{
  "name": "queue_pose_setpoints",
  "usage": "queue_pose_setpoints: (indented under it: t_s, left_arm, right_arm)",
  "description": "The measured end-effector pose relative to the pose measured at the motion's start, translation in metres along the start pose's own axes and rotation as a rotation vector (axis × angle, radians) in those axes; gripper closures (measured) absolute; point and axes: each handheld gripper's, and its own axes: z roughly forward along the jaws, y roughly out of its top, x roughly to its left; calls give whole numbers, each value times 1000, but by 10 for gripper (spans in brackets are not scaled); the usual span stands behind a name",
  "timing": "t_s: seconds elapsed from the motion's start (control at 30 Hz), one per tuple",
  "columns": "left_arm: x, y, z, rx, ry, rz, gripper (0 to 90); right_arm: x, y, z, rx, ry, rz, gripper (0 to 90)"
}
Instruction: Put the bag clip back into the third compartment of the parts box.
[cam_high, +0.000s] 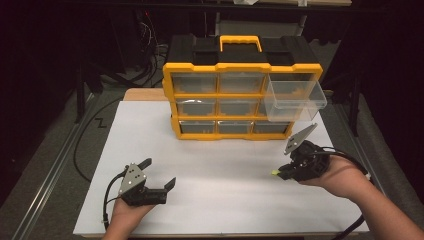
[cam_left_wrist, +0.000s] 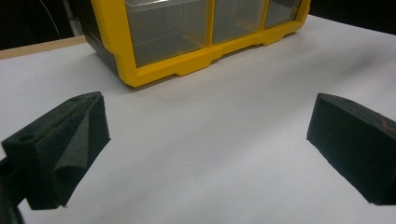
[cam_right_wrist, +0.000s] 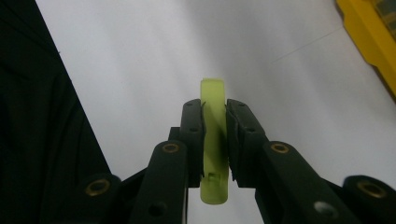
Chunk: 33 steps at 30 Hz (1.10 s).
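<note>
Right tongs (cam_right_wrist: 215, 126) clamp a yellow-green piece (cam_right_wrist: 214, 100) — left tongs (cam_high: 161, 175) spread wide.

Two hand-held black two-jaw grippers, left (cam_high: 159, 174) and right (cam_high: 281, 172), each topped by a grey three-cornered plate dotted with small holes and trailed by a black cable. Brass-ringed screw holes along the right linkage; wedge-shaped matte pads (cam_left_wrist: 70, 140) on the left. Bare forearms, no sleeves.

The organizer (cam_high: 235, 95) stands at the back middle of the table (cam_high: 210, 165), with one drawer (cam_high: 294, 100) pulled out at its upper right. The left gripper (cam_high: 159, 175) sits near the front left, well apart from the right gripper (cam_high: 279, 173) at the right, which holds a small piece (cam_right_wrist: 214, 135) in front of the drawer.
</note>
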Motion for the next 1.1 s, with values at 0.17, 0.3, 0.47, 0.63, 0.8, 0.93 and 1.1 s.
queue_pose_setpoints:
  t_s: [0.17,0.3,0.47,0.63,0.8,0.93,1.1]
  left_arm:
    - [0,0,0,1,1,-2,4]
    - [0,0,0,-1,-1,0,4]
    - [0,0,0,-2,3,-4,4]
    - [0,0,0,-1,3,-2,4]
    - [0,0,0,-1,0,-4,4]
    - [0,0,0,-3,1,-4,4]
    - [0,0,-1,-5,2,-5,4]
  right_arm:
    - [-3,3,-22,9,-3,0,788]
    - [-5,6,-35,7,5,-1,788]
    - [-7,10,-44,1,8,-4,788]
    - [-9,17,-57,9,1,-16,788]
    - [-10,24,-71,6,1,-8,788]
    - [-10,31,-83,1,-2,-13,788]
    - [-10,38,-98,-2,-16,-22,788]
